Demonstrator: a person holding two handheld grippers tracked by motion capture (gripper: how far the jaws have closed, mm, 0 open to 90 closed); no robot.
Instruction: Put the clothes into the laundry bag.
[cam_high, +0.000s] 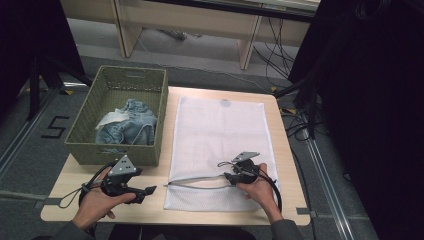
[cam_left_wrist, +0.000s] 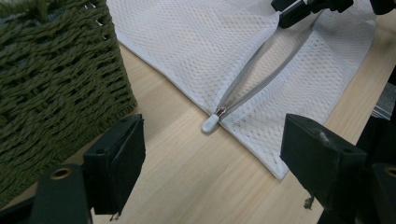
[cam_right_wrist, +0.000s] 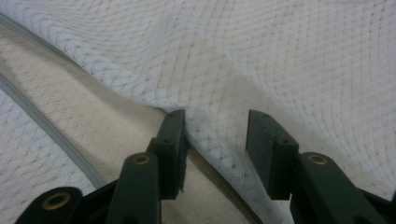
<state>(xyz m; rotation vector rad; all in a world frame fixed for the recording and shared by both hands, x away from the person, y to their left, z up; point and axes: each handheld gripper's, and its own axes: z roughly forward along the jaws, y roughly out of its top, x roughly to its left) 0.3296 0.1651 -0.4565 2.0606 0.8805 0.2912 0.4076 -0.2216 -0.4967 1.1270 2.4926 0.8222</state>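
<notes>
**Right gripper at the bag's open zip**

I had the mesh bag (cam_high: 220, 135) flat on the counter (cam_high: 150, 210), beside the basket (cam_high: 85, 140) of jeans (cam_high: 131, 125). My right gripper (cam_right_wrist: 215, 135) straddled the bag's upper edge at the unzipped mouth, jaws half spread; I couldn't tell whether the pads pressed it yet. My left gripper (cam_left_wrist: 212, 154) hung spread wide above the counter, near the zip pull (cam_left_wrist: 210, 123).

The high view is dim, and its sides sink into near black beyond the lit table (cam_high: 200, 210). Soft overhead light casts faint shadows. The gripper views are brighter, with nearby jaws slightly blurred and mild grain throughout.
</notes>
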